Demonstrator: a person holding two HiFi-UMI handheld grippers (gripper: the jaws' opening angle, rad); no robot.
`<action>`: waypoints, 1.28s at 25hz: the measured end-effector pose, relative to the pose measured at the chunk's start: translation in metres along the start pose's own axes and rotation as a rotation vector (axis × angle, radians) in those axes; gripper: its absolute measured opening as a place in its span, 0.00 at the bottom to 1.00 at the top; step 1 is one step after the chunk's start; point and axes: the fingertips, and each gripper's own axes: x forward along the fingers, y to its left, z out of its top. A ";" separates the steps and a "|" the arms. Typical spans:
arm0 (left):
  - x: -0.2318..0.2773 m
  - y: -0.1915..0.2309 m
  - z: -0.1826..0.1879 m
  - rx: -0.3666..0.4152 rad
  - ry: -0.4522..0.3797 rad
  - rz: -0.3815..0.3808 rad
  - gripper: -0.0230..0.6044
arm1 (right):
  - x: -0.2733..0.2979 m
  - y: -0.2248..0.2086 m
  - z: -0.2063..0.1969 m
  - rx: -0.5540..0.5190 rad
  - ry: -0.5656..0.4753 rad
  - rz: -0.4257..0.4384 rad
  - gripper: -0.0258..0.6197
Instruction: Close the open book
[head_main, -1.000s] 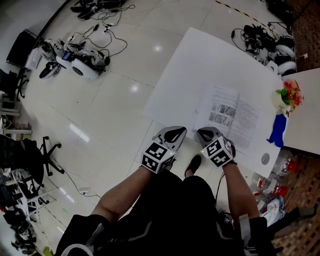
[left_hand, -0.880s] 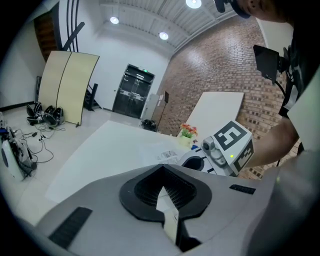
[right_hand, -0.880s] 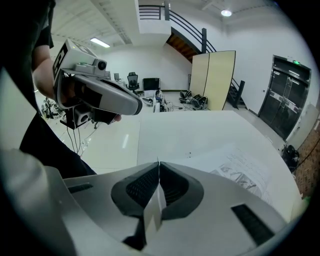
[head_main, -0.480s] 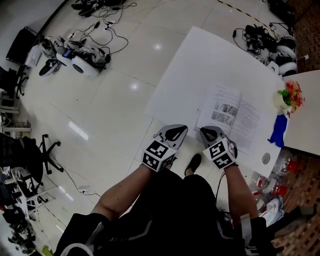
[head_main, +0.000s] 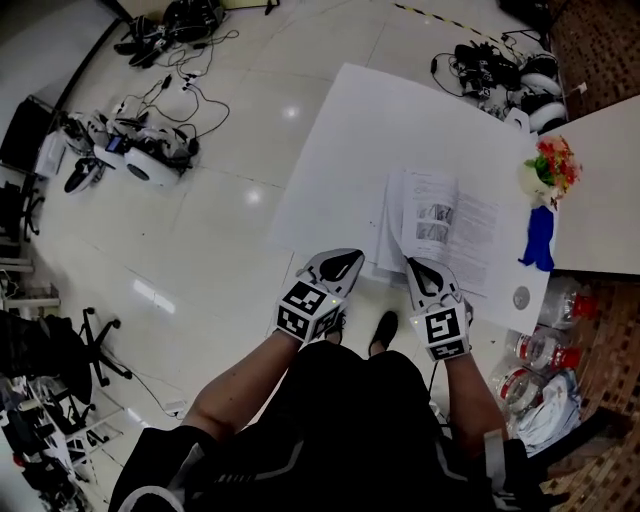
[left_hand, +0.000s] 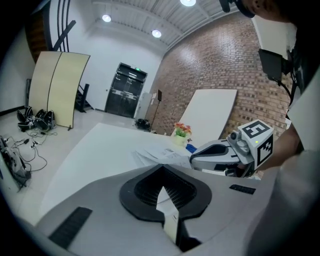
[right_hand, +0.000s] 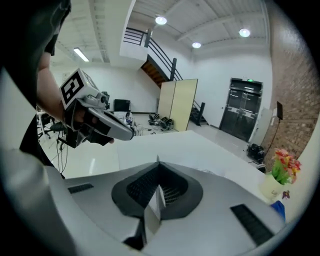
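The right gripper (head_main: 417, 265) has its jaws pressed together at the near edge of the open book (head_main: 468, 238). The left leaf (head_main: 428, 212) now stands up from the pages under it (head_main: 388, 232). I judge that the jaws pinch this leaf, because its lower edge meets the gripper's tips and nothing else supports it. In the right gripper view the jaws are fully together, with only a thin white sliver between them, so I cannot confirm the paper from there.

One second ago the book was lying flat on the white table (head_main: 345, 150), both halves spread, and the right gripper was low at the table's near edge. Since then it has come up and turned, and the leaf has come up with it. For the task this means the closing has started: I think the leaf must next swing over to the right half.

The left gripper (head_main: 345, 258) is also closed, holds nothing, and stays just beside the book's left side.
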 end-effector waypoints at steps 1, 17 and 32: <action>0.003 -0.004 0.001 0.008 0.004 -0.012 0.03 | -0.007 -0.005 -0.001 0.015 -0.022 -0.033 0.04; 0.046 -0.079 0.008 0.131 0.075 -0.151 0.03 | -0.105 -0.083 -0.050 0.405 -0.197 -0.321 0.04; 0.062 -0.103 0.010 0.185 0.114 -0.148 0.03 | -0.132 -0.112 -0.103 0.562 -0.242 -0.390 0.04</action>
